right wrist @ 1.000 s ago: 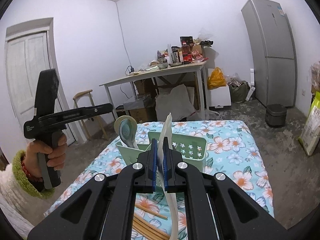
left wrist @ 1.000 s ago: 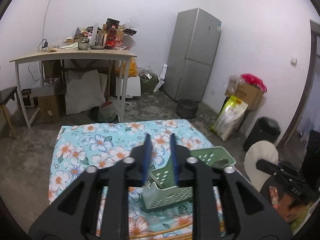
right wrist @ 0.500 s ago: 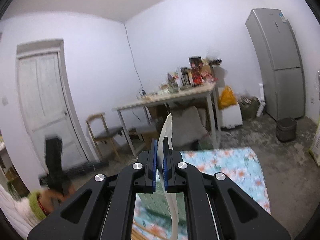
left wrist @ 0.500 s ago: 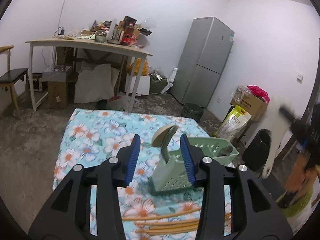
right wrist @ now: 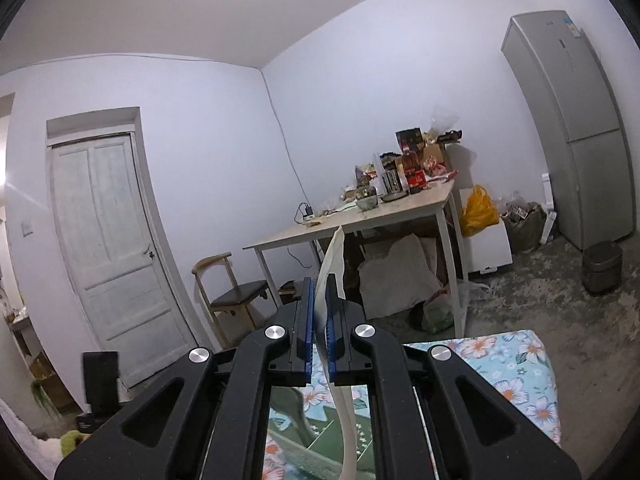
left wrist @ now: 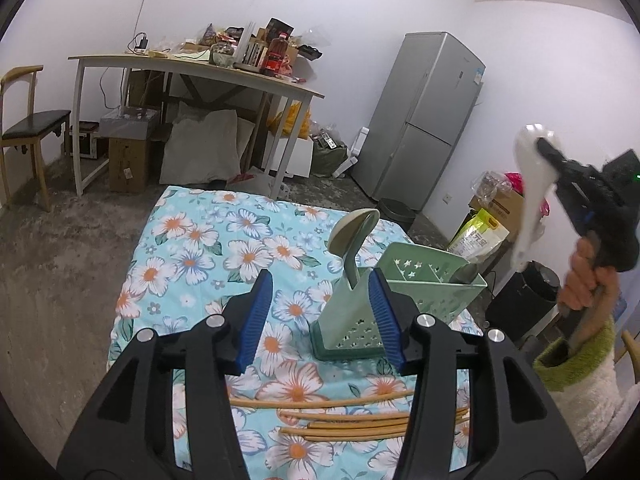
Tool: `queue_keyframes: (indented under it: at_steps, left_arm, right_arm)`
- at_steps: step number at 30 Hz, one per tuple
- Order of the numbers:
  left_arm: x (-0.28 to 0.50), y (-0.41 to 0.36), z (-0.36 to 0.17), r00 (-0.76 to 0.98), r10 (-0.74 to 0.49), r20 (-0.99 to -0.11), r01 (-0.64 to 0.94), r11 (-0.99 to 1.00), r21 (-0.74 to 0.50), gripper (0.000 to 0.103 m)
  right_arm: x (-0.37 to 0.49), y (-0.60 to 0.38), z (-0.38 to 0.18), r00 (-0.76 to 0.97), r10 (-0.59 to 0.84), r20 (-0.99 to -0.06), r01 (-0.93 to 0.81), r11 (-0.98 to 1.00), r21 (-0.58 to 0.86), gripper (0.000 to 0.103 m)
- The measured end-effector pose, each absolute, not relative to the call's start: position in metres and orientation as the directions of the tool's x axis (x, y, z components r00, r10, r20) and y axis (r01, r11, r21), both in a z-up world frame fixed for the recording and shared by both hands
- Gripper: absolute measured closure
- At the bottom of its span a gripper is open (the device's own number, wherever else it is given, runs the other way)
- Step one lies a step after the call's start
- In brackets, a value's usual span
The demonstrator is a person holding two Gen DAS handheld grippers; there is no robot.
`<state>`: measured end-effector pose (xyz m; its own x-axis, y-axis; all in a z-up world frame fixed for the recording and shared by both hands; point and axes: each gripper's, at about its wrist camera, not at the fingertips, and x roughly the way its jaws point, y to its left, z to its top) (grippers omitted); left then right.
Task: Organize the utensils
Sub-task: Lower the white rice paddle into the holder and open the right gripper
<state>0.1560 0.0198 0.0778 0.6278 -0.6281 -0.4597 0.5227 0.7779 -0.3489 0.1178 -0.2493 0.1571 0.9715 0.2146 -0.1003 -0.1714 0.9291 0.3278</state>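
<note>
Spoon (right wrist: 335, 264) pinched in right tongs (right wrist: 319, 312).

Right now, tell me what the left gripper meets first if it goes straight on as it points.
Probably the green utensil caddy: it already sits partly between the opening jaws of the left gripper. Depth is unclear.

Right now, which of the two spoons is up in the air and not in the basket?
The white spoon, clamped in the right gripper above the table. The green spoon stands handle-down in the green basket.
</note>
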Motion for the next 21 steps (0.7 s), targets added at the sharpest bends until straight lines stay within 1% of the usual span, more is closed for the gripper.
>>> queue_keyframes:
  at_steps: [5,7,11,13,14,15,16,17,18,21]
  left_arm:
    - [0.156,0.022,0.076,0.633,-0.622,-0.462,0.517,0.783,-0.345,0.056]
    - [0.155,0.023,0.076,0.634,-0.62,-0.461,0.515,0.784,-0.346,0.056]
    - [0.155,0.023,0.075,0.633,-0.62,-0.463,0.51,0.785,-0.352,0.056]
    - [0.155,0.023,0.075,0.631,-0.621,-0.465,0.512,0.783,-0.352,0.056]
    - [0.155,0.022,0.075,0.631,-0.621,-0.465,0.513,0.784,-0.35,0.056]
    - [0.155,0.022,0.075,0.63,-0.621,-0.466,0.515,0.784,-0.347,0.056]
    - [0.154,0.021,0.075,0.629,-0.622,-0.466,0.517,0.782,-0.347,0.056]
    - [0.154,0.02,0.075,0.627,-0.625,-0.466,0.52,0.78,-0.347,0.056]
    - [0.155,0.019,0.075,0.625,-0.627,-0.465,0.522,0.779,-0.348,0.056]
    - [0.155,0.016,0.075,0.62,-0.633,-0.464,0.526,0.774,-0.354,0.055]
  right_arm:
    - [0.151,-0.253,0.134,0.97,0.208,-0.125,-0.163,0.94,0.299,0.097]
    - [0.164,-0.252,0.121,0.965,0.215,-0.152,-0.166,0.945,0.283,0.097]
    - [0.183,-0.252,0.081,0.939,0.216,-0.269,-0.145,0.955,0.259,0.097]
    - [0.181,-0.256,0.065,0.926,0.229,-0.3,-0.14,0.947,0.289,0.095]
    - [0.179,-0.259,0.06,0.923,0.239,-0.303,-0.143,0.941,0.306,0.09]
    - [0.174,-0.263,0.057,0.921,0.242,-0.306,-0.138,0.935,0.327,0.077]
    - [0.171,-0.264,0.057,0.922,0.241,-0.304,-0.133,0.933,0.335,0.069]
    - [0.166,-0.266,0.057,0.925,0.237,-0.297,-0.129,0.931,0.341,0.056]
    - [0.16,-0.267,0.056,0.928,0.235,-0.29,-0.128,0.93,0.346,0.055]
    - [0.146,-0.275,0.057,0.929,0.235,-0.286,-0.117,0.919,0.377,0.054]
